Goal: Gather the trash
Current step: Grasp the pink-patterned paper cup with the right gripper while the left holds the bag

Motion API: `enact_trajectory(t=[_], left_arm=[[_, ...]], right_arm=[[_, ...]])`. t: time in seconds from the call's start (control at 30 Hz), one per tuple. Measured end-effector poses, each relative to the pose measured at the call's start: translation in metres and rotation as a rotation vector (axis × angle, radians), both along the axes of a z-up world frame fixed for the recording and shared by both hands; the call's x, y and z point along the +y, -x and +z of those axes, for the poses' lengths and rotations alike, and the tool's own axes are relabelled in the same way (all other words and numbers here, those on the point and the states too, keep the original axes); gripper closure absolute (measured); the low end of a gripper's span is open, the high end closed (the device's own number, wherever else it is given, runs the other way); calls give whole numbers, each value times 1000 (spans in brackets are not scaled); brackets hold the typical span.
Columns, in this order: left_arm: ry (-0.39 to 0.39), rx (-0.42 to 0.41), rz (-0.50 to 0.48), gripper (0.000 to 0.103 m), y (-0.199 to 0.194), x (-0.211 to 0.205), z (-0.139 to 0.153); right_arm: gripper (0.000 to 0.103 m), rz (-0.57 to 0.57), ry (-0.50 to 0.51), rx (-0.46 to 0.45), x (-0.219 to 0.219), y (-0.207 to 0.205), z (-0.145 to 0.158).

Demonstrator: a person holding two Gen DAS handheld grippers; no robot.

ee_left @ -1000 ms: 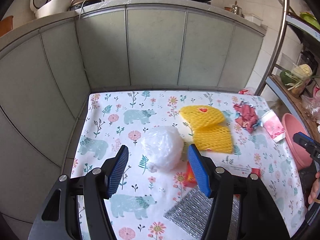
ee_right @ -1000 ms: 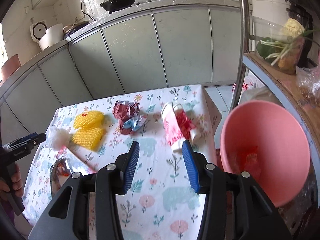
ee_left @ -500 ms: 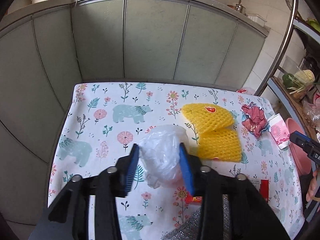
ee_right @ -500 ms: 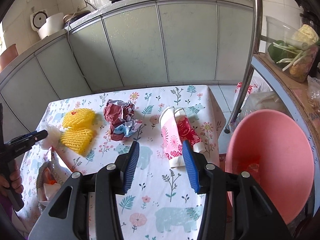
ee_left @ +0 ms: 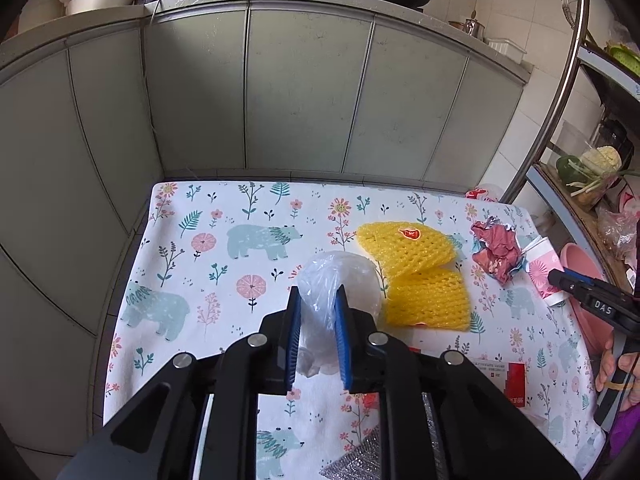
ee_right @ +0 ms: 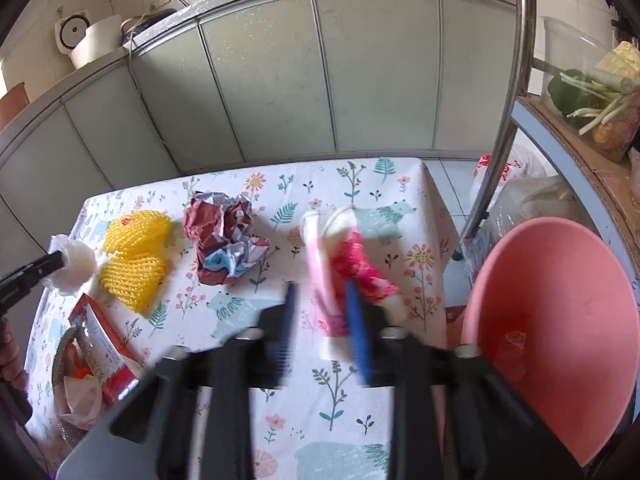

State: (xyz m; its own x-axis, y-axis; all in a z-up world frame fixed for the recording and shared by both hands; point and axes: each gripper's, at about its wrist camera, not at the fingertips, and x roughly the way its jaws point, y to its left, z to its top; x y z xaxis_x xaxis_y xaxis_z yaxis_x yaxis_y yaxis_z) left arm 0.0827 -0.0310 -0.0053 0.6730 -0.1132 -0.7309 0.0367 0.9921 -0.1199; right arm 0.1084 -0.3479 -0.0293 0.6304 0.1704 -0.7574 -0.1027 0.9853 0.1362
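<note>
Two wrist views of a worktop (ee_left: 192, 264) strewn with trash. In the left view, the left hand-held gripper (ee_left: 318, 332), which stood spread around the plastic bag (ee_left: 336, 284) a second ago, is closing; both blue pads now press into the crumpled film, so the bag is pinched though not yet lifted clear. In the right view, the right hand-held gripper (ee_right: 322, 320) has been brought forward and down over the flattened paper cup (ee_right: 340, 264), and its jaws, half spread until a moment ago, are closing with the cup's near end between them. Motion blur hides whether both pads have met the cup; the left pad appears to stand apart from it.

Both grasps have thus been started at once, which suggests two items are about to be carried off together. The pink bin (ee_right: 560, 340) stands just right of the worktop edge, beside the cup, and is judged the likely destination. Left untouched are the yellow foam nets (ee_left: 416, 272), the crumpled paper (ee_right: 224, 236) and the wrappers (ee_right: 100, 344) at the near edge, so most of the collecting remains.
</note>
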Motion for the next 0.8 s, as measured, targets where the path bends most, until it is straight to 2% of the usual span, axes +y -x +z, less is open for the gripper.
enact_trajectory(t=[0.07, 0.4, 0.8], left_arm=[[0, -7, -2, 88, 2, -1, 3], [2, -54, -29, 89, 21, -12, 25], [-7, -78, -75, 89, 43, -32, 39]], right_arm=[[97, 1, -9, 4, 1, 3, 1], [97, -8, 28, -66, 19, 36, 26], [97, -31, 36, -76, 26, 65, 36]])
